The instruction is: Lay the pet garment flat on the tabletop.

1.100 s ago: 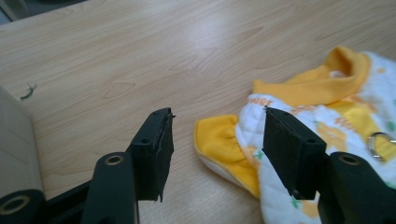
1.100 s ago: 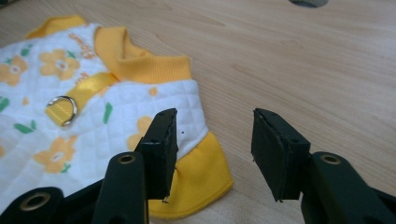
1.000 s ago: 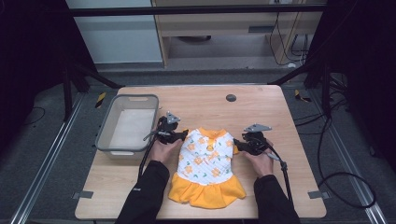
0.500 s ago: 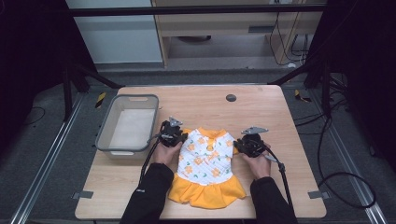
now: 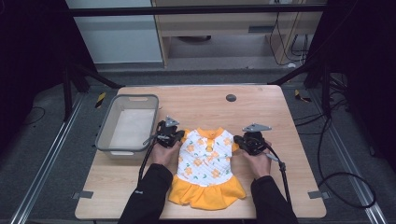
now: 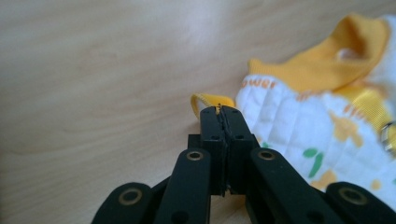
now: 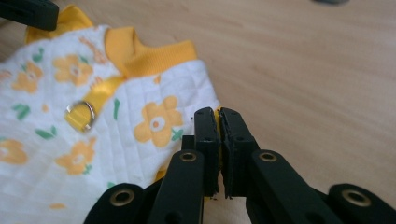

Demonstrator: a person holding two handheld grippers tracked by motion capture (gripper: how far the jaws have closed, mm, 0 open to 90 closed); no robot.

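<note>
Both grippers, left [image 5: 180, 136] and right [image 5: 238, 140], have just closed, each pinching a sleeve edge of the small floral dress [image 5: 207, 161], whose long axis runs toward the person between them.

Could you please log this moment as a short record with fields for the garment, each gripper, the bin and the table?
garment: small dress, white with orange flowers, orange collar and frill, lying flat on the table
left gripper: jaws just closed, pinching the orange sleeve trim
right gripper: jaws just closed on the dress's other sleeve edge
bin: grey tub left of the dress, apart from it
table: wooden top
</note>
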